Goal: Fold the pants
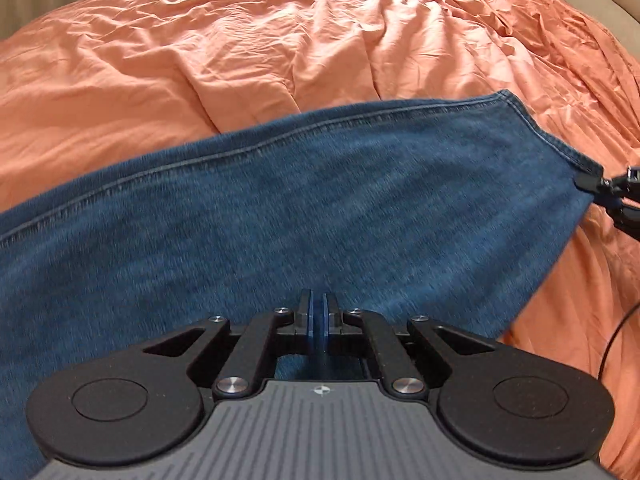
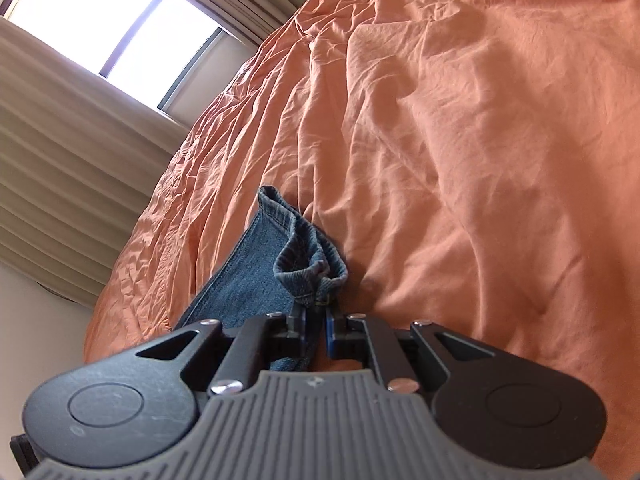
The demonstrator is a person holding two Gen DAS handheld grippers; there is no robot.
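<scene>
- Rumpled orange bedsheet (image 1: pixel 248 48) covers the bed; a curtained window (image 2: pixel 116 20) sits at ten o'clock in the right wrist view.
- Blue denim pants (image 1: pixel 280 208) stretch over the sheet.
- Left gripper (image 1: pixel 319 316) is clamped on denim at six o'clock.
- Right gripper (image 2: pixel 316 326) pinches the hem (image 2: pixel 308 268).

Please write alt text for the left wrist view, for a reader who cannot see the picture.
The left gripper, its jaws closed, pinches a pair of blue denim pants stretched out above a wrinkled orange bedsheet. At the right edge of the view, the right gripper holds the far corner of the same pants.
</scene>
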